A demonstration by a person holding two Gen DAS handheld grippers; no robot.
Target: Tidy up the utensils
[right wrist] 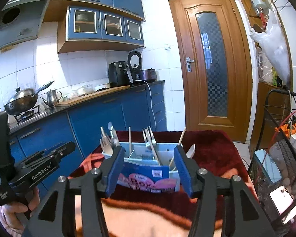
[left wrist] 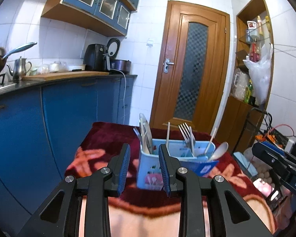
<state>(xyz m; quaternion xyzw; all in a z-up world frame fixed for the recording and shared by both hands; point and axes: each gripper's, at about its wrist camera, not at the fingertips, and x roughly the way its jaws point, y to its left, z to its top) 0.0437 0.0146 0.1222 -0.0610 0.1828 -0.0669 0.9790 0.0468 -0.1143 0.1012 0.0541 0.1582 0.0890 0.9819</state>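
Observation:
A light blue utensil caddy stands on a dark red patterned cloth. It holds forks, chopsticks, a pale spoon and knives upright in separate compartments. The caddy also shows in the right wrist view, with a pink and blue box leaning against its front. My left gripper is open and empty just in front of the caddy. My right gripper is open and empty, its fingers on either side of the caddy's width, short of it.
Blue kitchen cabinets with a counter run along the left. A wooden door stands behind. A black wire rack with a phone is at the right. The left handheld gripper body shows at the right view's left edge.

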